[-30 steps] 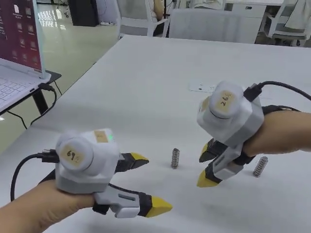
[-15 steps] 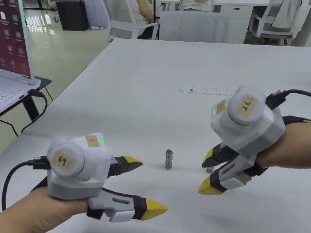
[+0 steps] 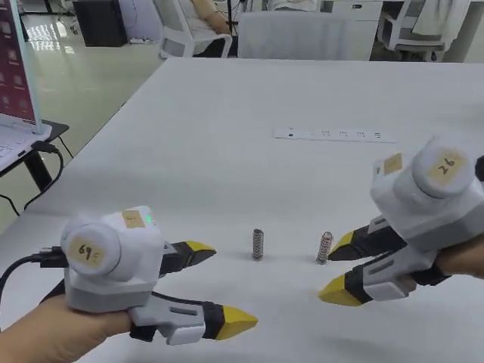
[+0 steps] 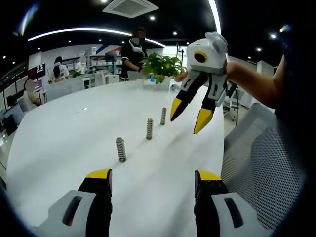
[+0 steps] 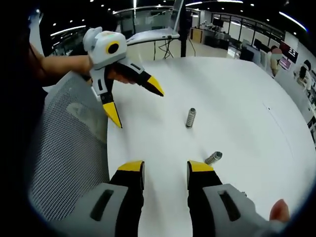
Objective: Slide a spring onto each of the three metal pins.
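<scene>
While the left hand-held gripper (image 3: 227,284) and the right hand-held gripper (image 3: 336,268) hover with jaws apart (nothing between either pair), a first spring (image 3: 258,243) stands on the white surface (image 3: 227,136) between them, well in from its left edge; a second spring (image 3: 325,247) stands just beside the right one's upper tip.

The right hand-held gripper (image 3: 337,267) has moved away to the right, and the middle spring (image 3: 324,247) is now uncovered.

The left gripper (image 3: 228,286) is labelled 69, the right gripper (image 3: 331,271) 26.
</scene>
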Motion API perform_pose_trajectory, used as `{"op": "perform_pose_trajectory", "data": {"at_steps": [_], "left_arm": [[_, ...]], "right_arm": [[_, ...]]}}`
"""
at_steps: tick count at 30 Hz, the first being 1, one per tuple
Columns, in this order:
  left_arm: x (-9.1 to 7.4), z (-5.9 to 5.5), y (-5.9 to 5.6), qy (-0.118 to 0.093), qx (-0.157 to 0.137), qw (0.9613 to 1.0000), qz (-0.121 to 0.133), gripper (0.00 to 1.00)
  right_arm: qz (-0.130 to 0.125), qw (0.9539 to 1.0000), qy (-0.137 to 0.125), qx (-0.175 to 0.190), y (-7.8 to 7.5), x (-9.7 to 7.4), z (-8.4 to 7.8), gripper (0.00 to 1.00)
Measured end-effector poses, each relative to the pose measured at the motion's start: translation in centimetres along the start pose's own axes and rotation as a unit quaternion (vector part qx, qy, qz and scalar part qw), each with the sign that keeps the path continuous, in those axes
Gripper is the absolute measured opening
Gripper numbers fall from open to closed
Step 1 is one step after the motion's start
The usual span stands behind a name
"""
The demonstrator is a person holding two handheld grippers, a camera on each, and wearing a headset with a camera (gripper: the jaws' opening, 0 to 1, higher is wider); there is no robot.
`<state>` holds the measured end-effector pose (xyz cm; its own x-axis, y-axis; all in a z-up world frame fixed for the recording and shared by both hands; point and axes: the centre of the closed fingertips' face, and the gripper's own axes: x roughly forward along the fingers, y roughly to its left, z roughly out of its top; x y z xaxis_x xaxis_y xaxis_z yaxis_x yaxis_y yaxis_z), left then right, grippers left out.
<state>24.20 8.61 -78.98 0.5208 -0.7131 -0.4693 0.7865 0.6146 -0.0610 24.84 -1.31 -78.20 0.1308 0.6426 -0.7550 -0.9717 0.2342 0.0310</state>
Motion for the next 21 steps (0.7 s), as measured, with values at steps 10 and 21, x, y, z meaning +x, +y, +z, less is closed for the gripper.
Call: {"op": "perform_pose_trajectory", "data": {"at_steps": [10,21], "left_arm": [[-0.1,0.0,0.1,-0.003,-0.005,1.0,0.002,0.63],[-0.1,0.1,0.4,-0.005,-0.009,0.9999,0.006,0.63]], "right_arm": [[-0.033,0.9978,-0.039,0.042,-1.2,-2.3,-1.8,0.34],[-0.078,0.9901,-0.081,0.084,-3.1,-4.7,-3.8,0.36]]}}
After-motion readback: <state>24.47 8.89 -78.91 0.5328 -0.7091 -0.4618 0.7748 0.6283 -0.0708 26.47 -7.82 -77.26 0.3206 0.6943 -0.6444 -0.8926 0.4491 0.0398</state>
